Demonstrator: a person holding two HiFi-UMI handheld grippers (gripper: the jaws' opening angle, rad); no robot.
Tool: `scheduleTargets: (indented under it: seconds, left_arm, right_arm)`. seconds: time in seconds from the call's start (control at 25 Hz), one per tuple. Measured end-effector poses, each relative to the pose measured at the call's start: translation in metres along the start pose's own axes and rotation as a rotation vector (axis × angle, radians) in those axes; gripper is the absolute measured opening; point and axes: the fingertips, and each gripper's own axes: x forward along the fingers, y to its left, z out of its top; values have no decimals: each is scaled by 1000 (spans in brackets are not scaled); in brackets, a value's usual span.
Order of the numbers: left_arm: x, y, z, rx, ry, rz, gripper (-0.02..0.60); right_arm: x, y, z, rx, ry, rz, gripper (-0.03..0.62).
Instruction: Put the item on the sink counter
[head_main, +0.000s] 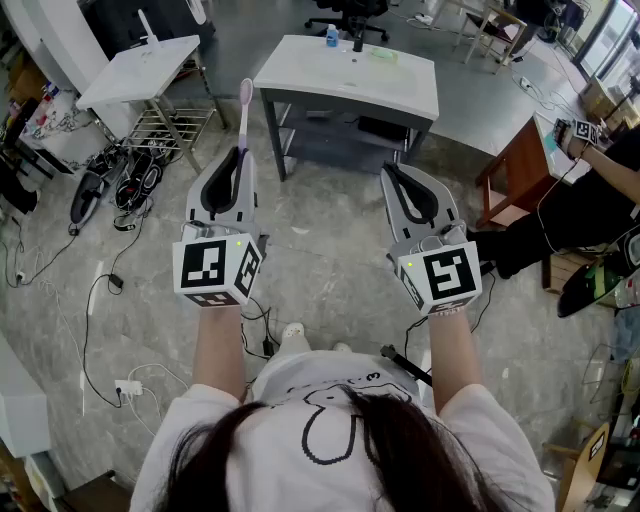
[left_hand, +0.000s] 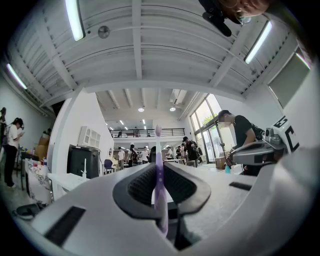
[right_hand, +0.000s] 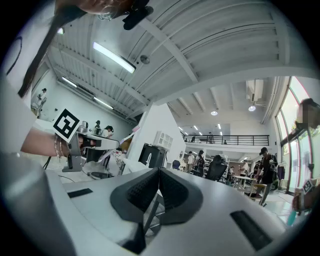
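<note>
A pink-purple toothbrush (head_main: 245, 115) stands upright out of my left gripper (head_main: 240, 155), whose jaws are shut on its handle. In the left gripper view the toothbrush (left_hand: 158, 170) runs up between the two black pads, head on top. My right gripper (head_main: 389, 172) is beside it at the same height, shut with nothing in it; its pads (right_hand: 150, 187) meet at the tip. The white sink counter (head_main: 300, 72) stands ahead across bare floor, with a dark faucet (head_main: 357, 41), a blue bottle (head_main: 331, 37) and a green item (head_main: 385, 55) on it.
A second white sink table (head_main: 120, 75) stands at the far left, above a wire rack (head_main: 165, 125). Shoes and cables (head_main: 120, 185) litter the floor on the left, with a power strip (head_main: 128, 387). A person (head_main: 590, 205) sits by a wooden desk (head_main: 520, 150) on the right.
</note>
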Motion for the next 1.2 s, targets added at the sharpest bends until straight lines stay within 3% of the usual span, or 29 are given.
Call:
scheduleTargets:
  seconds: [0.24,0.56,0.88,1.2]
  left_arm:
    - [-22,-41,1,20,-15,26,52]
    - [-4,-46,6,35,-46,54,52]
    - [70,-11,-14,30,-48,56,52]
    - [169,64,-33,60,-36,68,52]
  right_arm:
    - [-38,-12,-4,19,-32,15,29]
    - [-33,-34,-11,35,-53,13,29]
    - [36,-66,-28,32,-59,13,29]
    - [157,-97,-42,22,-50,22,29]
